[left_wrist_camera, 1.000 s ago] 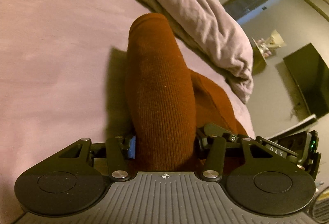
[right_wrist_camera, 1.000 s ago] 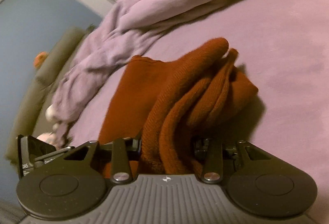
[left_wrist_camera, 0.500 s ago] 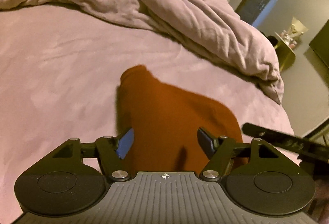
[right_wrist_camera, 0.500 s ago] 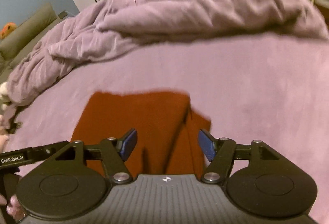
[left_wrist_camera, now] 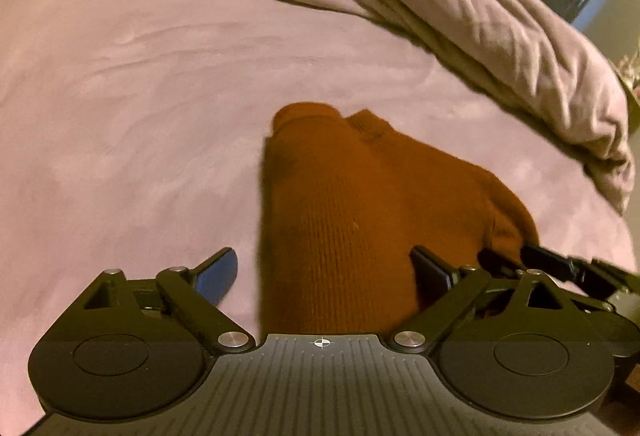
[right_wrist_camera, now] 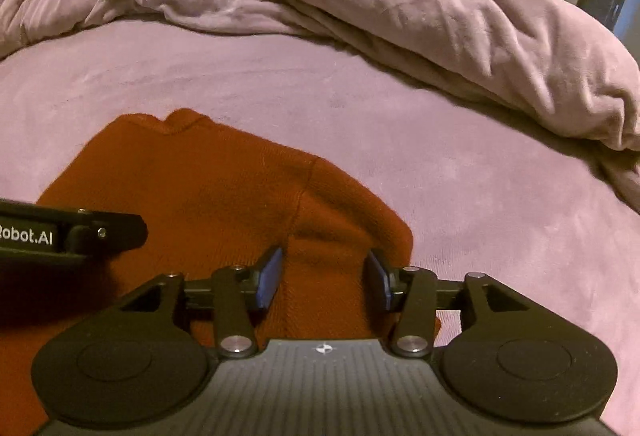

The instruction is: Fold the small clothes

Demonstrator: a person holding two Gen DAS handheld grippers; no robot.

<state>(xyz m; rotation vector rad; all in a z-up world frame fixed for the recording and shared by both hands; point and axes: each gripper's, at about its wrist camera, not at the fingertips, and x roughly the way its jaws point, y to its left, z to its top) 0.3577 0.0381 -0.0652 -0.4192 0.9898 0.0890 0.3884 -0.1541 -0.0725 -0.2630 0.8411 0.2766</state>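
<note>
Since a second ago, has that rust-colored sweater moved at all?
Yes. The rust sweater was bunched up, clamped in both grippers above the purple bedsheet; now it lies spread flat on the sheet, below the crumpled duvet.

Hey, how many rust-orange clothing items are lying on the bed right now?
1. The rust-orange knit garment lies flat on the mauve bed sheet, in front of the bunched duvet, under both hand-held grippers. Anything beneath it or the duvet would be hidden.
</note>
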